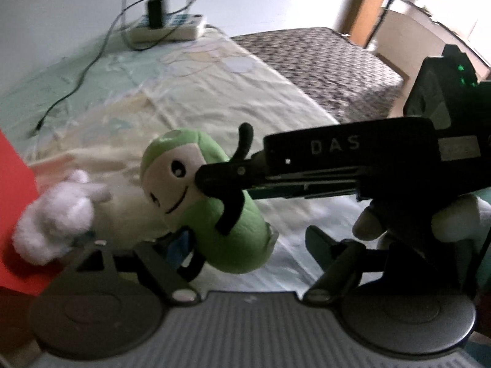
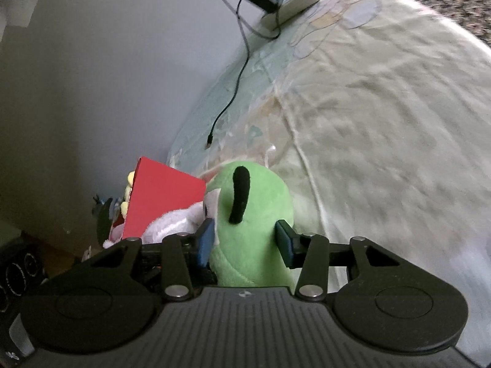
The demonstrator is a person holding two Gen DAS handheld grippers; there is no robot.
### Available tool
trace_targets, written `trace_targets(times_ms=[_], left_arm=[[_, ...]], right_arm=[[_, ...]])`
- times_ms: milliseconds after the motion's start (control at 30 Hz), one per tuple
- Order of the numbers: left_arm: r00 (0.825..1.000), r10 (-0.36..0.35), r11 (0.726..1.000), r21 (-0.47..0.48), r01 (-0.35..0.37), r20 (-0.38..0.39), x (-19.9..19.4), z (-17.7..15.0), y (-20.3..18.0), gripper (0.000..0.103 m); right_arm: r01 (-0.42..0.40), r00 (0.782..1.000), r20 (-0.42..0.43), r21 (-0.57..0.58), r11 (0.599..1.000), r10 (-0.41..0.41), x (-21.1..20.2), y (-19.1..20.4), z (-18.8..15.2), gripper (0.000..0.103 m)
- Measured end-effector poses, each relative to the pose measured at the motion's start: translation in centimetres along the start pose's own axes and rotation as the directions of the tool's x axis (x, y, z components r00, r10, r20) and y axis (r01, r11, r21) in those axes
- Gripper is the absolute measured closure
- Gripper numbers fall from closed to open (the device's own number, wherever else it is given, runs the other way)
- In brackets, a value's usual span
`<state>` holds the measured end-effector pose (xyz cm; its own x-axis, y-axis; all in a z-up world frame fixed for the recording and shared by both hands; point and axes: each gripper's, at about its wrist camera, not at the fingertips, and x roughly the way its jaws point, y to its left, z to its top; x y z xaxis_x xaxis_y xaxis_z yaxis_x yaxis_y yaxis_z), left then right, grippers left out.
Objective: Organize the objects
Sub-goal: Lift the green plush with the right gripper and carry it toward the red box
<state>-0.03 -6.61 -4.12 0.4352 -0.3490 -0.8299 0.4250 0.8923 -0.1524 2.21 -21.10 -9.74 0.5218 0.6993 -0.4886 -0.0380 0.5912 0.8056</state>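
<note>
A bed (image 2: 383, 128) with a pale, wrinkled patterned sheet fills the scene, set against a plain grey wall (image 2: 92, 61); at its far corner by the wall lies a white power strip (image 1: 167, 27) with a black charger plugged in, its black cable (image 2: 233, 92) trailing loose across the sheet. The right gripper (image 2: 245, 242) pinches a green plush toy (image 2: 251, 214) between its blue-padded fingers (image 2: 205, 239), held above the bed's near edge; the toy's lower body is hidden behind the gripper. In the left wrist view the right gripper (image 1: 227, 193) crosses from the right, covering part of the toy's (image 1: 214, 214) smiling white face. The left gripper (image 1: 245, 260) stands spread, holding nothing; its left finger is blurred behind a white fluffy toy (image 1: 55, 217). A red box (image 2: 162, 199) stands just beside the toys, cut off at the left edge; its contents are hard to make out. The middle and right of the bed lie open.
</note>
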Motion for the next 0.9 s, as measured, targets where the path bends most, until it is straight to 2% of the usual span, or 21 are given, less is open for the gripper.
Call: trace_targets(times_ms=[200,400,667,900], left_arm=[[0.998,-0.063,0.995,0.076,0.062,0.011,-0.9,-0.8,-2.1,0.023],[0.994,-0.096,0.988,0.122,0.089,0.051,-2.8,-1.5,-3.0,0.023],[0.985,-0.091,0.99,0.12,0.073,0.148,-7.1,-1.9,-1.4,0.023],[0.966,-0.062,0.995,0.088,0.042,0.25,-11.3,-2.5,1.5,0.023]], right_arm=[[0.014,0.997,0.07,0.06,0.998,-0.018,-3.0,-0.6,-2.1,0.057],[0.004,0.99,0.137,0.055,0.998,-0.011,-4.9,0.9,-3.4,0.057],[-0.063,0.981,0.181,-0.003,0.998,0.063,-4.7,4.3,-3.7,0.057],[-0.136,0.973,0.181,-0.057,0.989,0.144,-3.5,8.4,-3.7,0.057]])
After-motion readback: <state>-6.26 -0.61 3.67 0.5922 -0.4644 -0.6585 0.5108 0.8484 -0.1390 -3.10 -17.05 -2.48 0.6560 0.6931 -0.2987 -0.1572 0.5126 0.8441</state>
